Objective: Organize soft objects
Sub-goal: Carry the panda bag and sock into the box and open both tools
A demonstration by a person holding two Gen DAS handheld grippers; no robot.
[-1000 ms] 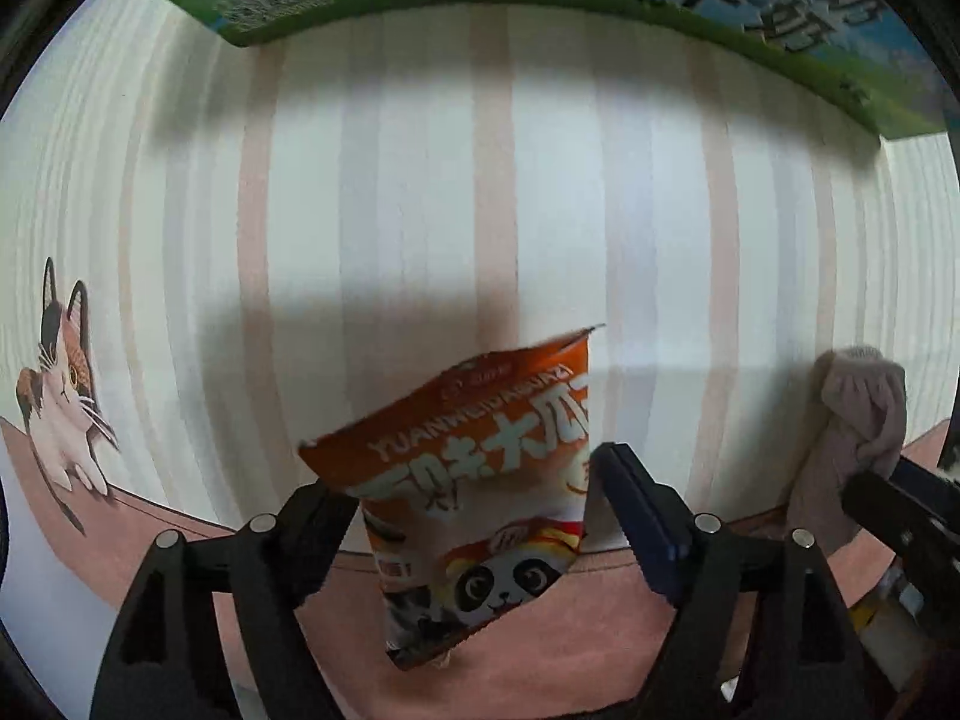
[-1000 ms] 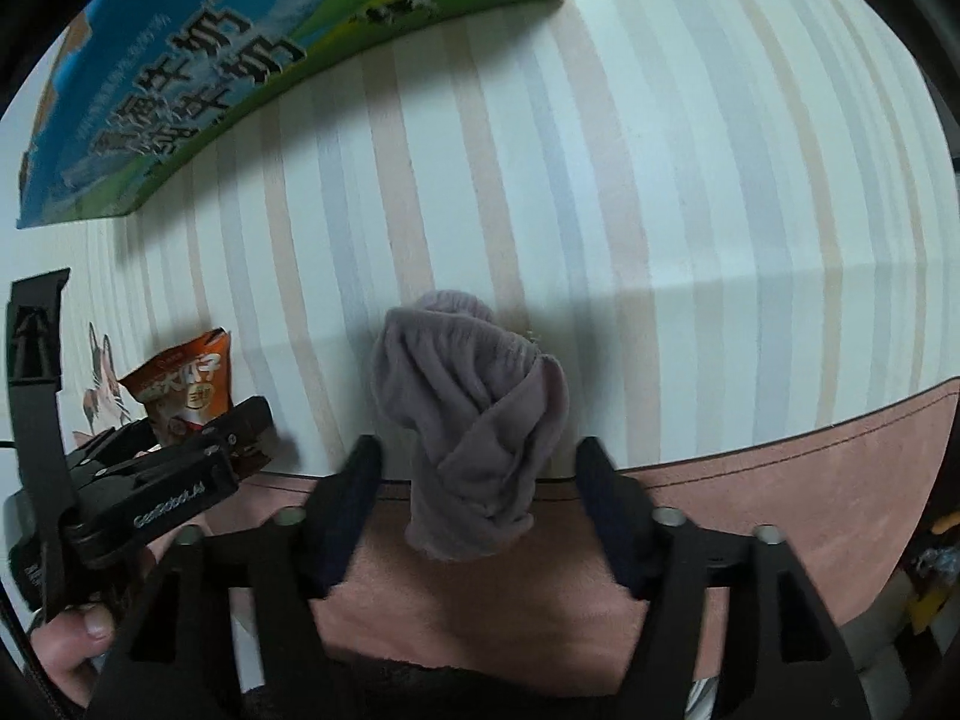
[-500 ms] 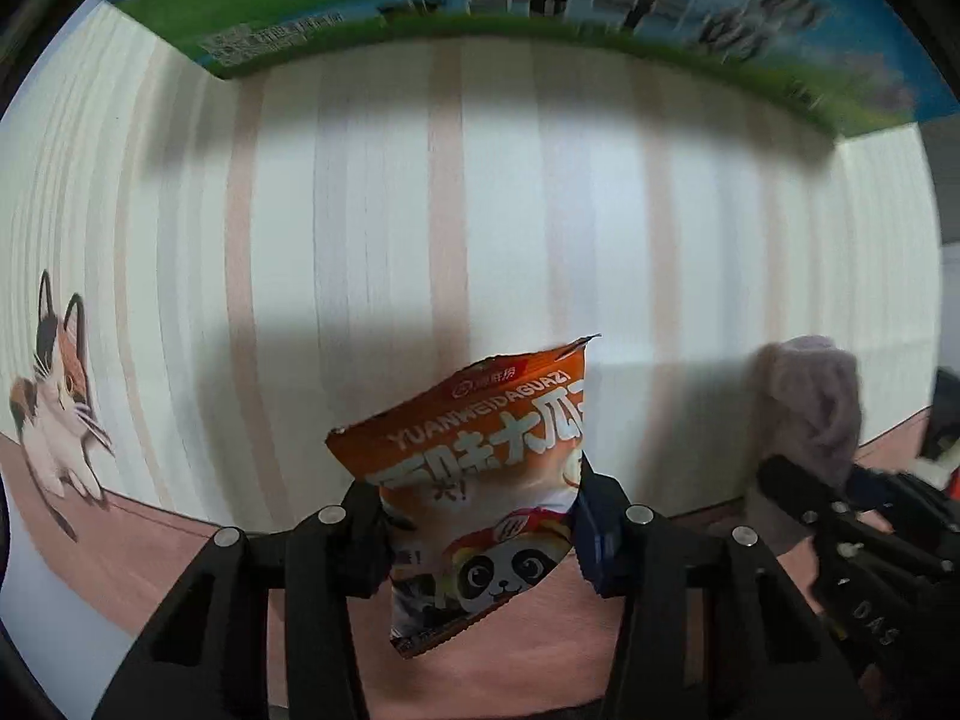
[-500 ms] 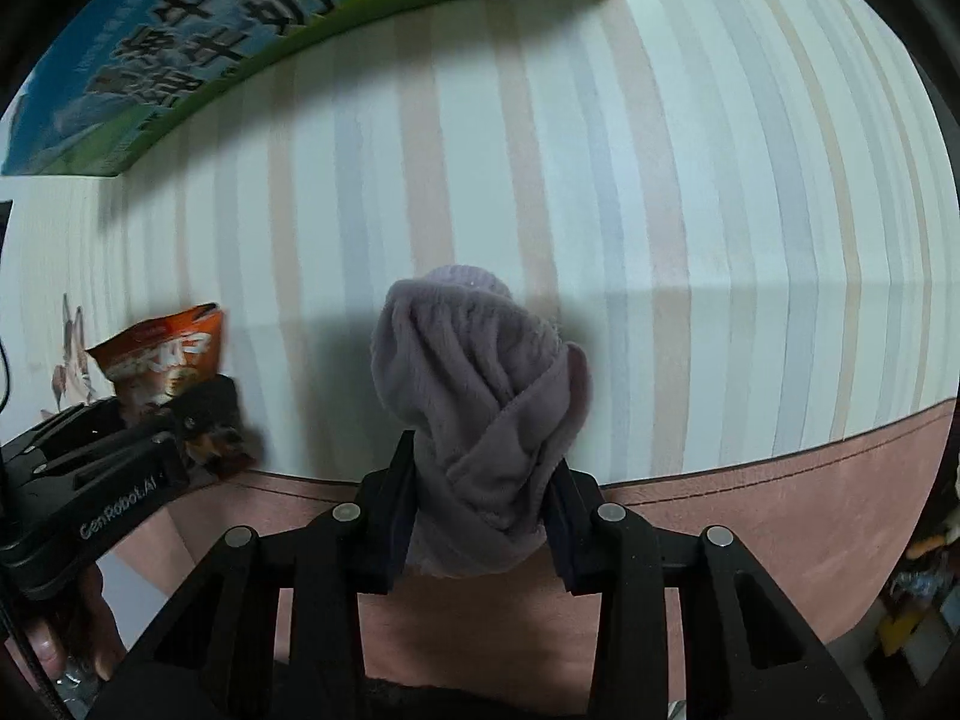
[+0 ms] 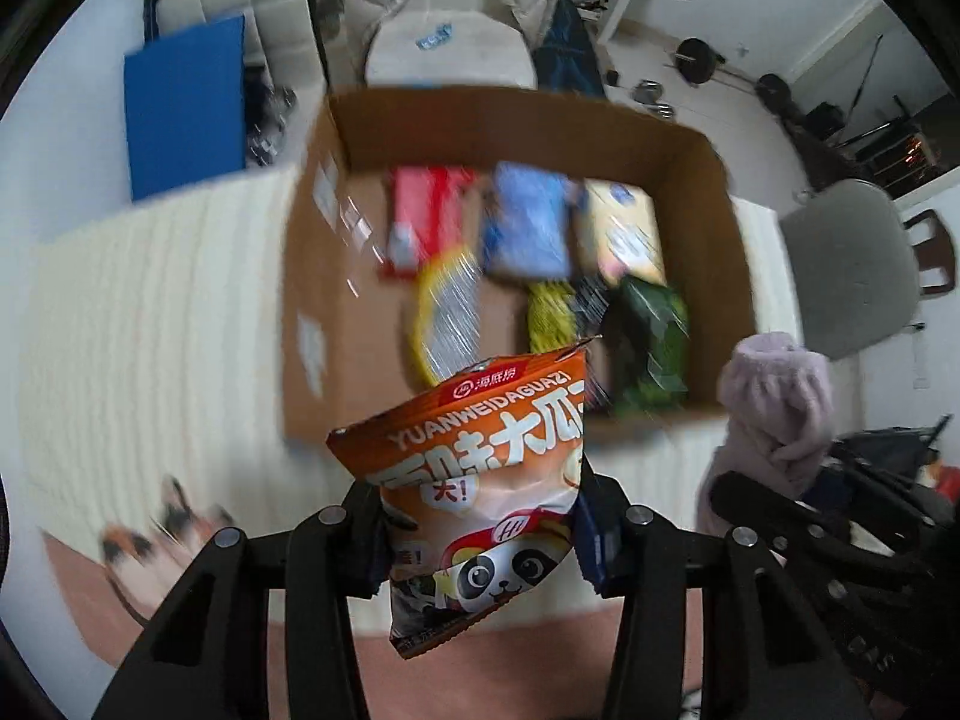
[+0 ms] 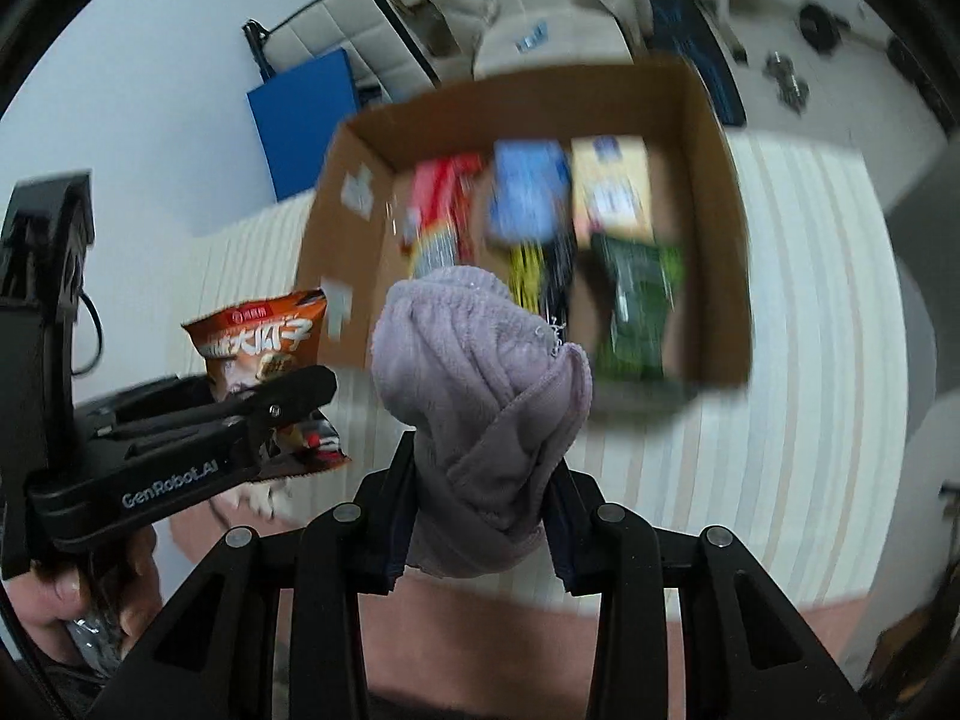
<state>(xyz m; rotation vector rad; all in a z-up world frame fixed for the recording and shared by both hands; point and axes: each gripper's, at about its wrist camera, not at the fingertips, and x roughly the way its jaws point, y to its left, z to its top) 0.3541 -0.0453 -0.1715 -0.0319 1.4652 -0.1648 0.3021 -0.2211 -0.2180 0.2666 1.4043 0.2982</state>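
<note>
My left gripper [image 5: 480,534] is shut on an orange snack bag with a panda [image 5: 480,498] and holds it in the air above the striped cloth. My right gripper [image 6: 480,522] is shut on a rolled mauve towel [image 6: 480,396], also lifted. The towel shows at the right of the left wrist view [image 5: 774,402]; the snack bag shows at the left of the right wrist view [image 6: 264,348]. Ahead of both stands an open cardboard box [image 5: 312,276] [image 6: 720,240] holding several packets: red, blue, yellow and green. The view is motion-blurred.
The box stands on a striped tablecloth [image 5: 150,312] with a cat print [image 5: 174,516] at its pink border. Behind are a blue panel [image 5: 186,108], a white chair [image 5: 450,48], a grey chair [image 5: 852,282] and gym weights on the floor.
Both grippers, shut on bag and towel half a second ago, have lifted them off the cloth. The views now look down into the open box instead of at its side.
</note>
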